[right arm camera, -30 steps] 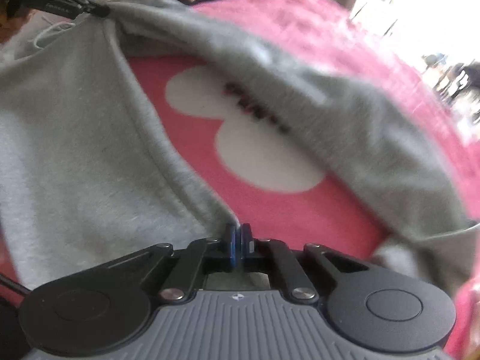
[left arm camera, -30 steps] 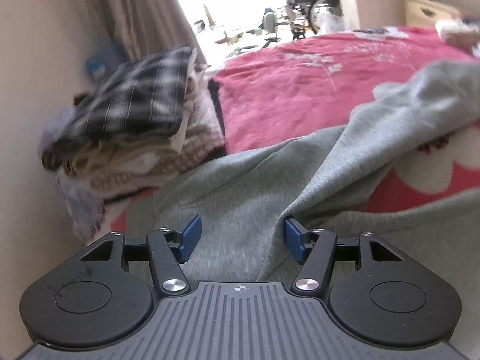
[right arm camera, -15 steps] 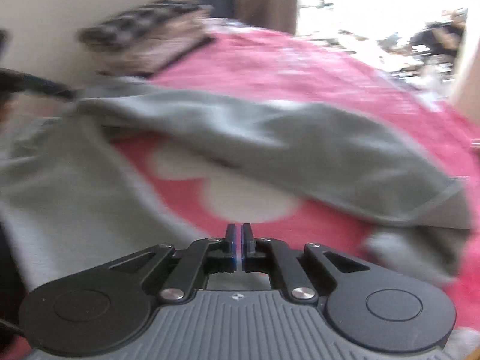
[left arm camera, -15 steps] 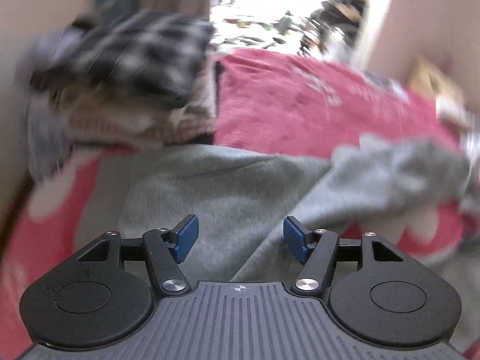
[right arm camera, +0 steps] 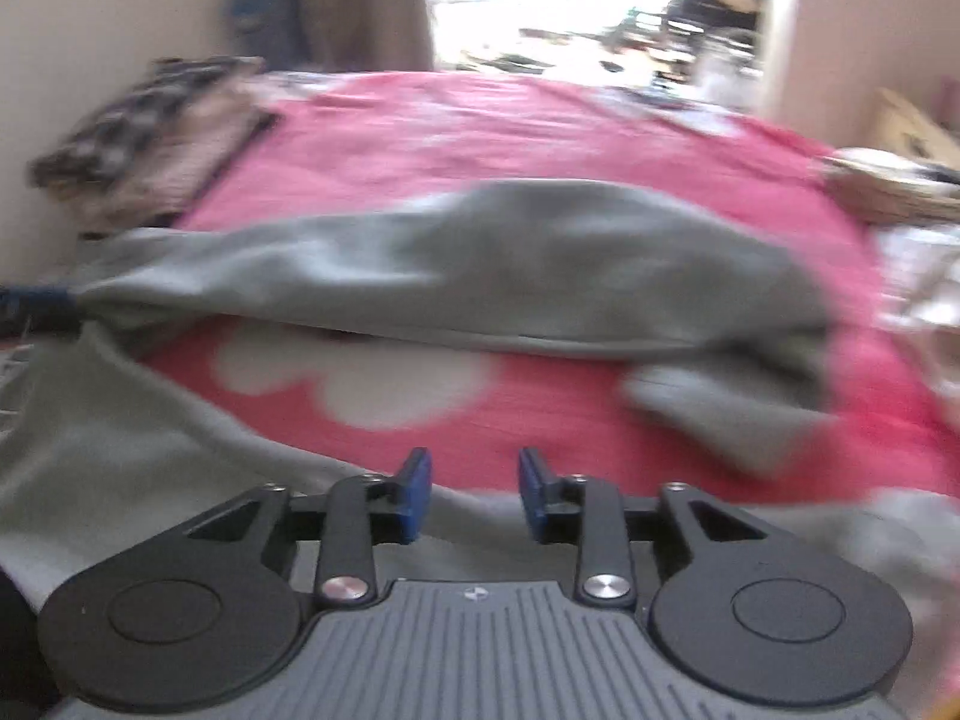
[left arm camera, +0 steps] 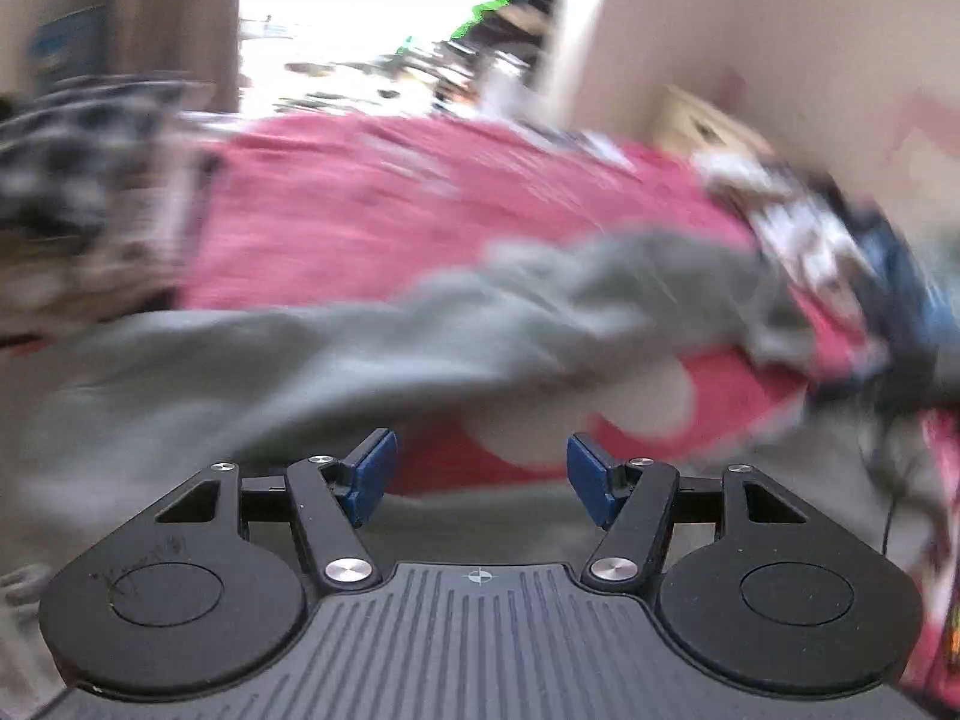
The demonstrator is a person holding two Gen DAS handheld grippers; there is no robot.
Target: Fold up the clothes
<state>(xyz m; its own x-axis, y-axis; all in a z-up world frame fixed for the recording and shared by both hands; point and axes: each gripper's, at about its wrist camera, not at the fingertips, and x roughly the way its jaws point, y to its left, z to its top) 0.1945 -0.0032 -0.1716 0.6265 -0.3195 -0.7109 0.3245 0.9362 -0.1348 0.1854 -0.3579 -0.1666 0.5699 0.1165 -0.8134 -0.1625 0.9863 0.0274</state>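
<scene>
The sweatshirt [right arm camera: 480, 264] lies spread on the pink bedspread [right arm camera: 480, 126], its near edge just under both grippers and one sleeve folded across the middle. The right gripper [right arm camera: 474, 492] has its blue pads parted with nothing between them; the left gripper [left arm camera: 480, 474] is spread wider, also empty. Farther back on the left sits a stack of folded clothes [right arm camera: 150, 132], blurred.
</scene>
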